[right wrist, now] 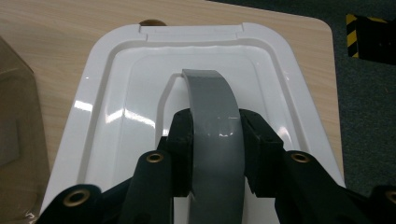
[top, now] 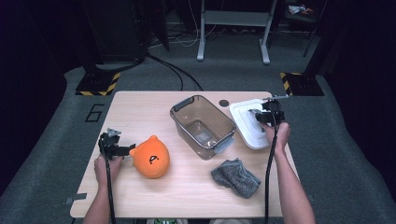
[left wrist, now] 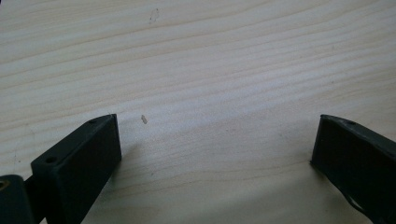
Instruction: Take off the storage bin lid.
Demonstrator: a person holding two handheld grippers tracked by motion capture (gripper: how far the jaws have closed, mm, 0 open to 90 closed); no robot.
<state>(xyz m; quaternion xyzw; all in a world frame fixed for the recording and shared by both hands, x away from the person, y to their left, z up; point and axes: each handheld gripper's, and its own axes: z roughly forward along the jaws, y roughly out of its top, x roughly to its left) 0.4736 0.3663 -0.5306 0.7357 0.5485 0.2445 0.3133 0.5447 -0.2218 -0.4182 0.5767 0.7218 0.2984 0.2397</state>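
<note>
Nearest the camera, a crumpled grey knitted cloth (top: 236,177) lies on the pale wood-grain table (top: 140,196), at its near right. Just left of it sits a round orange plush toy (top: 150,157) with a small dark face mark, soft and matte. Beside the toy, the left gripper (top: 127,150) rests low over bare wood, its two flat black jaws spread wide with nothing between them. At the table's middle stands a smoky translucent rectangular plastic bin (top: 201,126) with grey clip handles. Far right lies a glossy white rounded-rectangle plastic lid (right wrist: 116,74), flat on the table, and the right gripper (right wrist: 215,140) has clamped its black pads onto the lid's arched grey handle strap (right wrist: 212,98).
</note>
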